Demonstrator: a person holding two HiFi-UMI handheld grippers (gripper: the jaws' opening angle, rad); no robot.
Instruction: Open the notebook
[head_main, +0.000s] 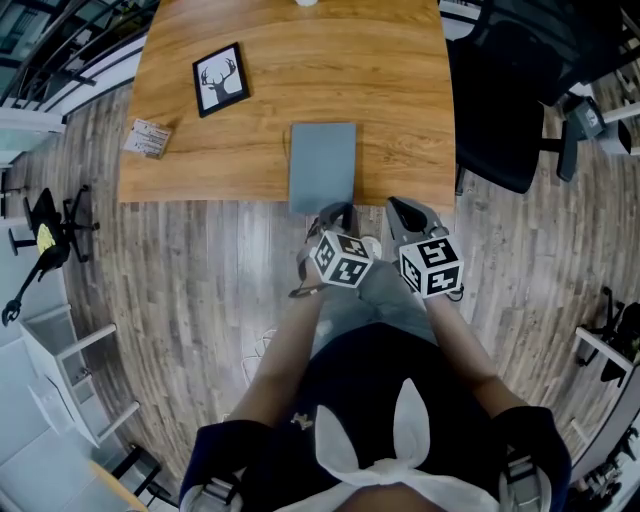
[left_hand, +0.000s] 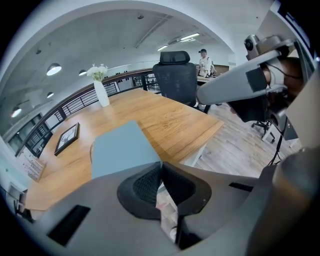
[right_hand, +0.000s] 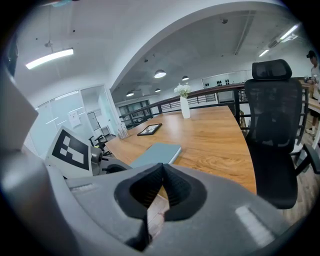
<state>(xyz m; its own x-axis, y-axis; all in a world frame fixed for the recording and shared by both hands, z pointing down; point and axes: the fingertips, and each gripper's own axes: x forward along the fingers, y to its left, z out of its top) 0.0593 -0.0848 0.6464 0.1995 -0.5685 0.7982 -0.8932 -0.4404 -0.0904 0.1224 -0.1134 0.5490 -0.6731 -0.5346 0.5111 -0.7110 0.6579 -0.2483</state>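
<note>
Just short of the closed notebook (head_main: 322, 165), at the table (head_main: 390, 90) edge, the left gripper (head_main: 335, 213) has its jaws together, empty; right of the notebook, the right gripper (head_main: 402, 210) is likewise pinched on nothing; whether the left tips touch the cover is hidden.

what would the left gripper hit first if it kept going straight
The near edge of the grey-blue notebook, right ahead of the left gripper, whose jaws are shut. It looks almost at the edge, though depth is unclear.
</note>
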